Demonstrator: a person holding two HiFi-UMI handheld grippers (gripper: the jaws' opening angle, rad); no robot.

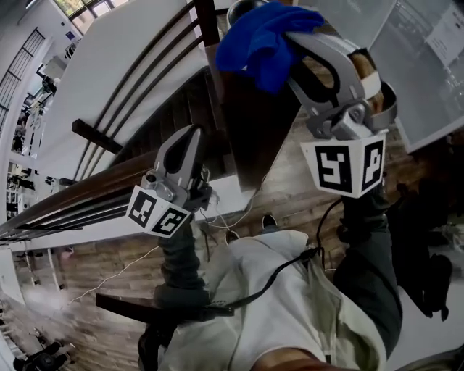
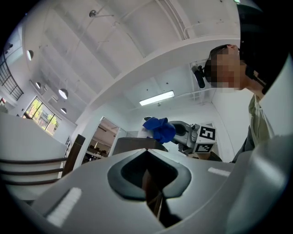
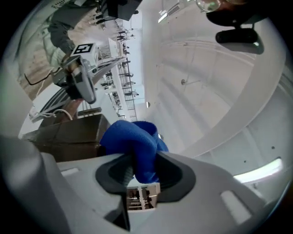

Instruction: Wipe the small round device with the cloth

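Observation:
A blue cloth (image 1: pixel 261 43) hangs bunched from my right gripper (image 1: pixel 290 36), which is shut on it, held high over the top of a dark brown wooden post (image 1: pixel 254 123). In the right gripper view the cloth (image 3: pixel 132 141) fills the space between the jaws of the right gripper (image 3: pixel 137 160). A rounded shiny rim (image 1: pixel 243 7) shows at the top edge behind the cloth; I cannot tell if it is the device. My left gripper (image 1: pixel 194 132) stands lower and to the left, shut on nothing. From the left gripper (image 2: pixel 146 153) the cloth (image 2: pixel 159 129) shows ahead.
Dark wooden rail slats (image 1: pixel 145 80) run diagonally at the left against a white wall. A white panel (image 1: pixel 428 65) stands at the right. The person's light top (image 1: pixel 275 304) and a black cable (image 1: pixel 290 268) fill the bottom. Wood-pattern floor (image 1: pixel 109 261) lies below.

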